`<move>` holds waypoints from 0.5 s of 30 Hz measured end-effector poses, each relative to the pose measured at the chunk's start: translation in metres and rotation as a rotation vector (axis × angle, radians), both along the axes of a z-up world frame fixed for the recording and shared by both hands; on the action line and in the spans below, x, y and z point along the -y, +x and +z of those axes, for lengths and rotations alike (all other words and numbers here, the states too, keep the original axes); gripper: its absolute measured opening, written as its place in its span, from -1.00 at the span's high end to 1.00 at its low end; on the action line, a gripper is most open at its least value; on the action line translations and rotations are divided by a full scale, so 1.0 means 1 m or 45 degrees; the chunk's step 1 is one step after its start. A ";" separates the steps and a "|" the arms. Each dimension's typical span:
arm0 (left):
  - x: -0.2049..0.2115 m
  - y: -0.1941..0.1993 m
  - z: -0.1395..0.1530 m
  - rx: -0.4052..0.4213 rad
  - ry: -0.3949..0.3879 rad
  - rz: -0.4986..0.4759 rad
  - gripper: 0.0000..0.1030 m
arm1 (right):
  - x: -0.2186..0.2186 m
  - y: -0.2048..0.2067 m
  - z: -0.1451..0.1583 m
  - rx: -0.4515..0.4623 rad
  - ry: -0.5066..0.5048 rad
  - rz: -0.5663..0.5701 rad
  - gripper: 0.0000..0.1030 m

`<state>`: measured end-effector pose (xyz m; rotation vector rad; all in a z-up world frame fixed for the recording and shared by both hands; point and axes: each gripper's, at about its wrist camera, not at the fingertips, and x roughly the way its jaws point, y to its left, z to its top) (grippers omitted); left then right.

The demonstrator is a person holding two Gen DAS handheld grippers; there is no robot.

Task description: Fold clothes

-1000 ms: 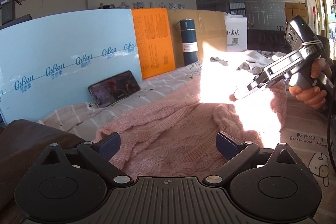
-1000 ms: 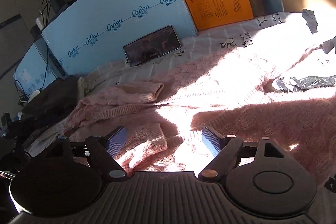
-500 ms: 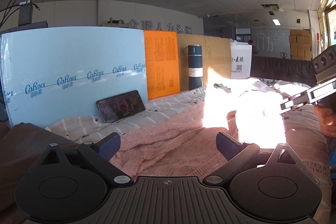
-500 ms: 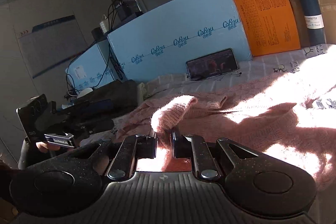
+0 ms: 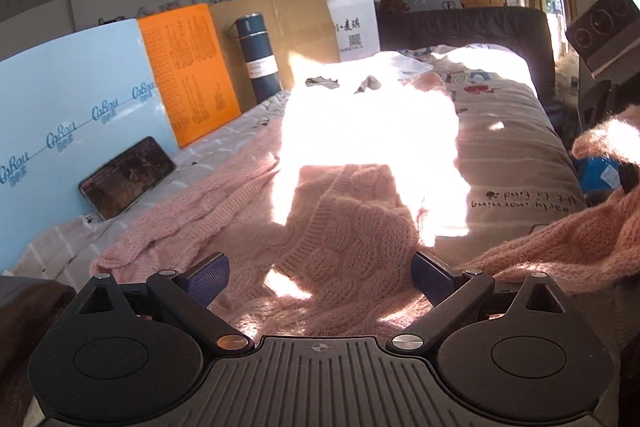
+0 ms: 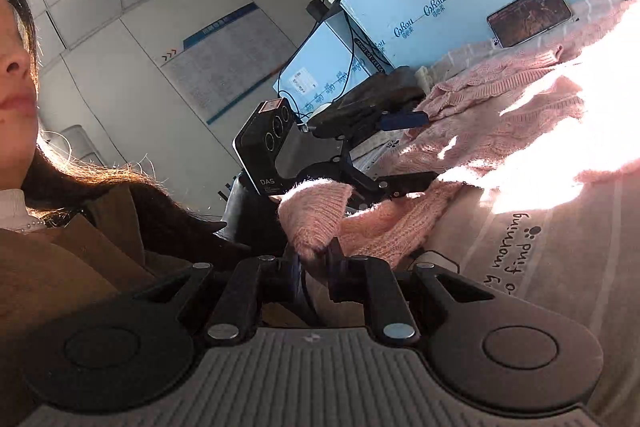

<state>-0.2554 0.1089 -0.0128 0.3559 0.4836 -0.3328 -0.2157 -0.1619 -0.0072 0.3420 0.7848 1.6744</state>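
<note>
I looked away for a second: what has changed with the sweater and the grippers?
The right gripper shut on the pink sweater's sleeve cuff and pulled it off the bed toward the person. The left gripper stayed open over the sweater body; the phone is unmoved.

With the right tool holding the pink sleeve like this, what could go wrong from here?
1. The right tool pinches only the sleeve cuff; the loose knit could slip out.
2. Pulling the sleeve may drag the pink sweater, because the open left tool pins nothing.
3. The phone leans near the sweater and might topple.
</note>
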 end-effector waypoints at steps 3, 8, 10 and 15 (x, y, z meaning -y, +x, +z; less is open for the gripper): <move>-0.002 -0.003 0.000 0.040 0.003 0.015 -0.93 | 0.008 0.005 -0.001 -0.001 0.020 -0.086 0.76; -0.036 -0.009 0.017 0.189 -0.206 0.173 -0.96 | 0.024 0.018 0.005 0.065 0.057 -0.332 0.76; -0.046 -0.012 0.023 0.238 -0.298 0.204 -0.97 | 0.027 0.024 0.005 0.097 0.062 -0.422 0.76; -0.050 -0.015 0.029 0.298 -0.419 0.152 -0.98 | 0.024 0.038 0.000 0.155 0.032 -0.618 0.76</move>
